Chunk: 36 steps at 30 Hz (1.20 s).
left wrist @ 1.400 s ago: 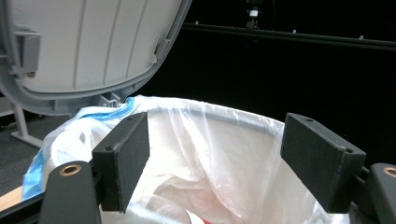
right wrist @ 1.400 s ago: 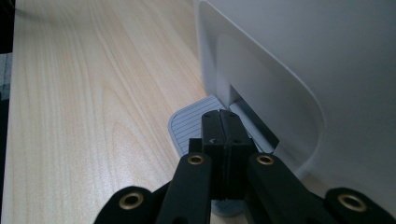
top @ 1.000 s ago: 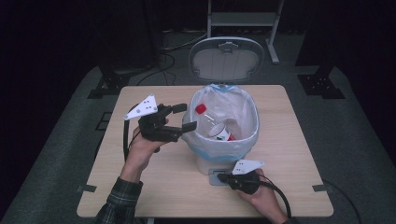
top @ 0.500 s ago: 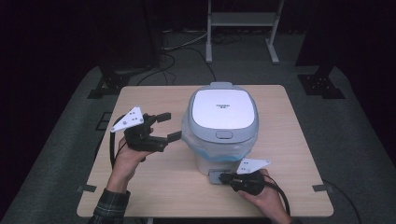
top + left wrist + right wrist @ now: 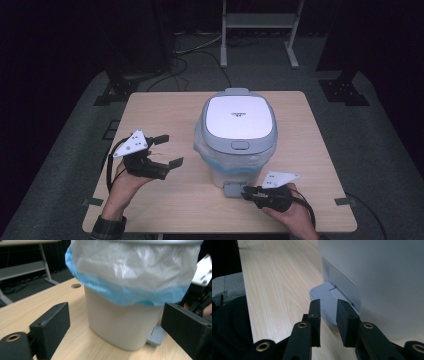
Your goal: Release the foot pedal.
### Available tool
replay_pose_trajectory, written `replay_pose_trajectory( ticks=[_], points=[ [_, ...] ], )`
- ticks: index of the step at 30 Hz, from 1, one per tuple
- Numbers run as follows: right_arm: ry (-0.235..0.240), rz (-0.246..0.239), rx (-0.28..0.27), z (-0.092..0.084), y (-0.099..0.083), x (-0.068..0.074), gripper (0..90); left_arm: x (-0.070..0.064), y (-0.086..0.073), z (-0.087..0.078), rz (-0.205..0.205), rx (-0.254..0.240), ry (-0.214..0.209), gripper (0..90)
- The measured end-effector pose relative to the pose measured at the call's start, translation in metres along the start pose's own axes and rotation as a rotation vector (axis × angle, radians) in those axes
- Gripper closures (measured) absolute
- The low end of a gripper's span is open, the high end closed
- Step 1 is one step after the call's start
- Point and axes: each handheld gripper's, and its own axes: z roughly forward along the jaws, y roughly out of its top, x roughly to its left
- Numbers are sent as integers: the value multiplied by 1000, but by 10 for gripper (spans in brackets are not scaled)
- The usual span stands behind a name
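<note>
A white pedal bin [image 5: 235, 172] stands mid-table with its grey-rimmed lid [image 5: 239, 120] down and a blue-edged plastic liner [image 5: 130, 272] hanging over its rim. My left gripper [image 5: 172, 150] hovers left of the bin and apart from it. Its jaws have just been opening and stand wide, nothing between them [image 5: 117, 327]. My right gripper [image 5: 246, 193] sits low at the bin's front, just beside the grey foot pedal [image 5: 324, 295]. Its jaws have just been opening to a narrow gap [image 5: 328, 315] that holds nothing.
The wooden table [image 5: 165, 110] has bare room left of and behind the bin. Beyond the far edge are dark floor, cables and a metal stand [image 5: 257, 30]. The right hand rests close to the front edge.
The bin's lid has dropped from open to down, hiding the bottle inside. My left gripper pulled back left and lower from the rim and opened wide. The right gripper stayed by the pedal.
</note>
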Motion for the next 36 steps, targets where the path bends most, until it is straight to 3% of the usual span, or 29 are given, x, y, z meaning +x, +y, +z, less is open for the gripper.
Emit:
replay_pose_trajectory(
  ticks=[5,13,14,17,19,22,26,29,30,36],
  points=[
    [-26,27,-3,-12,-7,-9,658,-8,-15,-1,0,77,27,18],
    [-94,76,-26,-31,-17,-24,506,-18,-31,-4,2,129,51,7],
    [-127,95,-36,-36,-20,-29,443,-19,-37,-5,4,146,54,7],
    [-161,102,-43,-40,-23,-34,378,-20,-42,-5,4,163,63,0],
    [-211,120,-47,-44,-27,-43,290,-20,-51,-6,0,193,70,0],
    [-238,127,-37,-45,-30,-48,251,-19,-56,-6,-9,206,76,0],
    [-282,128,10,-46,-37,-58,182,-15,-70,-6,-7,264,106,0],
    [-288,135,27,-46,-40,-62,173,-13,-77,-4,-11,297,117,0],
    [-299,133,42,-46,-42,-65,162,-12,-83,-2,-14,331,123,0],
    [-312,142,69,-46,-47,-71,135,-7,-95,0,-22,390,143,0]
  ],
)
